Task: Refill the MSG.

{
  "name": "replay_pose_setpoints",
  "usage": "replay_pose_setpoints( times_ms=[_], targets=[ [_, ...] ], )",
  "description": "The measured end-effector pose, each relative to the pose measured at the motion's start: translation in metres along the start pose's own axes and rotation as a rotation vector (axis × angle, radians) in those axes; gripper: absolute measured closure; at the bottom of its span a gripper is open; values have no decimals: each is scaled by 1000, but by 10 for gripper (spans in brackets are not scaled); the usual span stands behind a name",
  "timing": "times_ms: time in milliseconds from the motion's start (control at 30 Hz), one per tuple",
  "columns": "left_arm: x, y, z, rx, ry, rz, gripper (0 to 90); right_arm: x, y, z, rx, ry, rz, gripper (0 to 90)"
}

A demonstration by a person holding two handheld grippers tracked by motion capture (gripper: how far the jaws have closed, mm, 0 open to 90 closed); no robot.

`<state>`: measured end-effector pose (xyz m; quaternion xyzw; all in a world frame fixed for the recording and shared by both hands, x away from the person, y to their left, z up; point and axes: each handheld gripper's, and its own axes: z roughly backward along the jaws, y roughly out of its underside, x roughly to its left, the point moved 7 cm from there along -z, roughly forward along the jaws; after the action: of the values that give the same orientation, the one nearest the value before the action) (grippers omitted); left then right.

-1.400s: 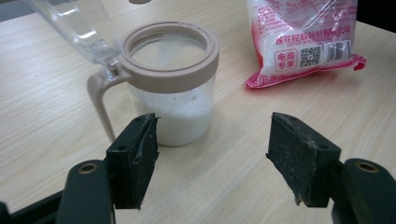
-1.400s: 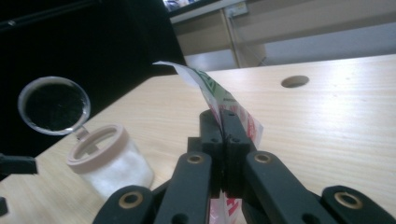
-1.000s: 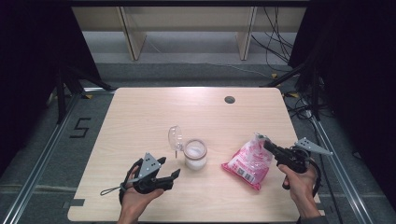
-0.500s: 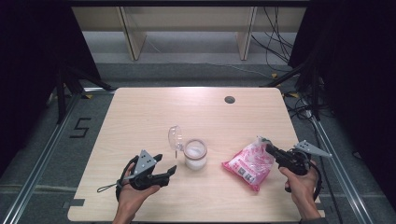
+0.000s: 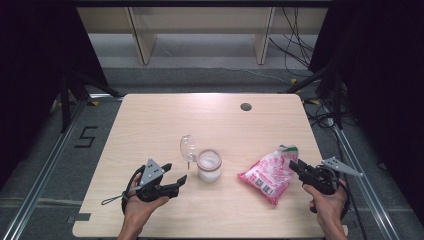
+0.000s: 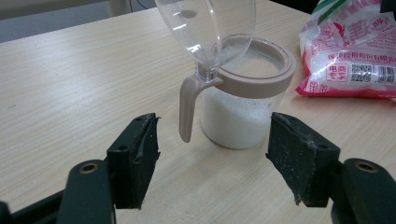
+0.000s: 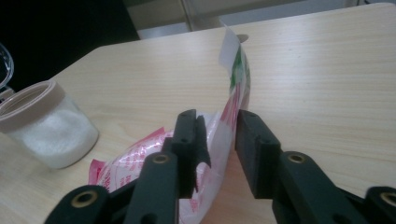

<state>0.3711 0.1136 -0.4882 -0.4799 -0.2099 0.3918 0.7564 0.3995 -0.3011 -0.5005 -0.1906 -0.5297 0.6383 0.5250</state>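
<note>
A clear jar of white grains with a beige rim stands at the table's middle front, its clear flip lid tipped up. My left gripper rests open just left of it, and the jar stands a little beyond the wide jaws of this gripper. A pink and white bag lies to the right of the jar. My right gripper is at the bag's top edge. Its jaws have just been opening, and the bag's thin edge stands loosely between them.
The wooden table has a round cable hole at the back right. Wooden shelving legs stand behind the table, and cables trail on the floor at the right. A floor mark "5" lies to the left.
The right gripper's jaws have parted from the bag's top edge. The left gripper has shifted slightly toward the table's front left. The jar and bag stay in place.
</note>
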Motion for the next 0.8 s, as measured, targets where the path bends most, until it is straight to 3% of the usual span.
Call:
replay_pose_setpoints(
  times_ms=[33,100,133,200,233,300,333,367,400,433,467,500,533,567,633,667,700,733,767,800],
  targets=[
    [1,0,0,-3,3,-10,328,-1,1,3,15,13,-1,657],
    [4,0,0,1,-1,-21,328,-1,0,5,-13,6,13,631],
    [3,0,0,-3,-7,10,329,-1,0,6,-18,10,18,621],
    [4,-1,0,-6,-4,6,329,0,4,9,1,29,-13,607],
    [5,-1,0,-7,-2,3,329,1,4,10,-4,12,-27,604],
    [6,-1,0,-7,-8,5,330,2,5,11,-9,-2,3,605],
    [6,-1,-1,-9,-6,5,330,4,4,11,-34,11,-10,605],
    [6,-1,-1,-6,-7,6,330,5,6,13,-10,-8,-8,608],
    [6,-1,-1,-7,-9,10,330,7,6,13,-22,-13,-20,608],
    [6,-1,-1,-8,-6,11,331,5,6,15,-16,-1,-2,608],
    [7,-1,-1,-9,-7,9,331,7,6,15,-29,-16,-4,608],
    [8,-1,-1,-13,-10,10,331,8,7,17,-12,1,-24,607],
    [9,-1,0,-9,-12,11,331,8,8,18,-19,-37,9,606],
    [10,-2,-1,-13,-10,14,332,10,9,19,-15,-8,-34,605],
    [13,-2,-1,-16,-18,11,335,9,10,20,-11,0,9,599],
    [14,-2,-1,-15,-18,1,341,11,10,20,-31,-15,-14,593],
    [13,-3,-1,-21,-17,22,353,11,10,21,-30,-21,8,582],
    [15,-2,-1,-13,-11,14,367,9,11,22,-25,-3,27,570],
    [15,-3,-1,-18,-13,20,370,13,13,23,-16,-8,-15,562],
    [16,-3,-1,-19,-13,16,383,12,13,24,-18,-14,14,554]
  ],
)
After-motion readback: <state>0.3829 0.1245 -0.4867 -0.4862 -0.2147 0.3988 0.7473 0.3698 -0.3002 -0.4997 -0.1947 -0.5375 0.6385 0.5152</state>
